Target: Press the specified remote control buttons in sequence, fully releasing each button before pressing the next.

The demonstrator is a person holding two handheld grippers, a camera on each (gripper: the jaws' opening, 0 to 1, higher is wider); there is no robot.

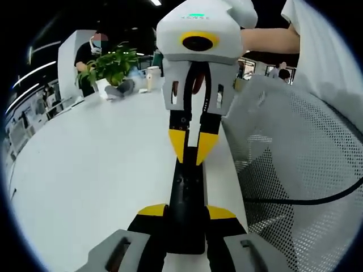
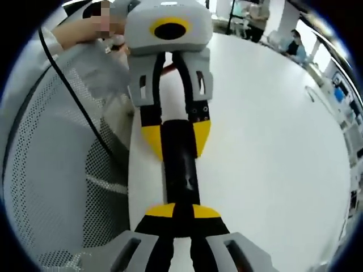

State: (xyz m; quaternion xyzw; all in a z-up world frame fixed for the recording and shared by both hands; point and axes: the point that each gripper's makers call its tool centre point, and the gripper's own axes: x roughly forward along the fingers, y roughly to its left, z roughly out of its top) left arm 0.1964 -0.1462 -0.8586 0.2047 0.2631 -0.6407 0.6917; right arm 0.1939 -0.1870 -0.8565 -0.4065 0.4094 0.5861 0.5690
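In the left gripper view, a potted green plant [image 1: 113, 65] is seen near the far edge of the white tabletop [image 1: 91, 170], with a person seated behind it and a white cup [image 1: 153, 76] just to its right. The black remote control [image 1: 186, 209] is seen in the middle of the view, lying lengthwise along the tabletop's right edge. Its near end is clamped between the yellow-tipped jaws of the left gripper [image 1: 186, 214], which are closed on it. Its far end is met by the right gripper [image 1: 193, 148], which enters from the top of the view; that gripper's yellow tips are pressed together over the far end of the remote. To the right, a white perforated mesh chair back [image 1: 295, 170] is seen beside the table edge, crossed by a black cable [image 1: 317, 198]. A bare forearm and a white sleeve are visible at upper right.

In the right gripper view, the mesh chair back [image 2: 51, 158] and cable [image 2: 74, 96] are seen at left. The remote control [image 2: 180, 164] is held at centre along the tabletop's [image 2: 272, 147] left edge, the right gripper [image 2: 182, 214] being closed on its near end and the left gripper [image 2: 176, 141] on its far end. No buttons can be made out on the remote.
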